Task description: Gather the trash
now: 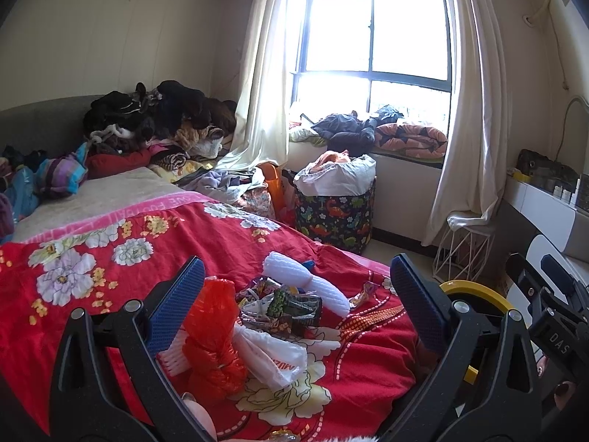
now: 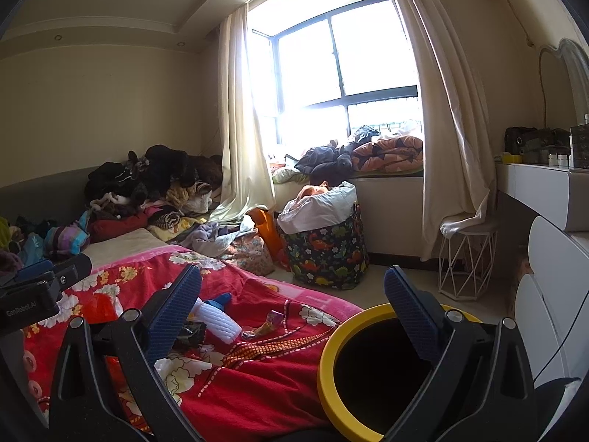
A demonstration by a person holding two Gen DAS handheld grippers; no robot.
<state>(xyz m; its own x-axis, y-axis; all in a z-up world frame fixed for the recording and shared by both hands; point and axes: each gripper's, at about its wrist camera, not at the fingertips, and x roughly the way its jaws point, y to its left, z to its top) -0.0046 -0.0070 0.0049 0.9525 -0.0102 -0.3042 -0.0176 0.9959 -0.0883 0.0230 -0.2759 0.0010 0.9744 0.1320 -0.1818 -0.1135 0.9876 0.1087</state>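
My left gripper [image 1: 296,289] has its blue pads spread wide and grips nothing; it hangs above the trash pile without touching it. Between the pads lie a crumpled orange-red plastic bag [image 1: 210,335], a heap of dark snack wrappers [image 1: 279,305] and a white plastic bag [image 1: 272,355] nearest me. A white foam sleeve [image 1: 307,281] lies at the far side of the heap, its long axis running from far left to near right. All of it rests on the red flowered quilt [image 1: 92,276].

My right gripper [image 2: 292,296] is also released, pads well apart and empty. Its right finger [image 2: 412,313] shows in front of the dark mouth of the yellow-rimmed bin [image 2: 331,379], which stands just right of the bed edge. A loose candy wrapper [image 2: 267,324] lies on the quilt between sleeve and bin.

Farther off, a dinosaur-print basket [image 2: 327,250] stands by the window.
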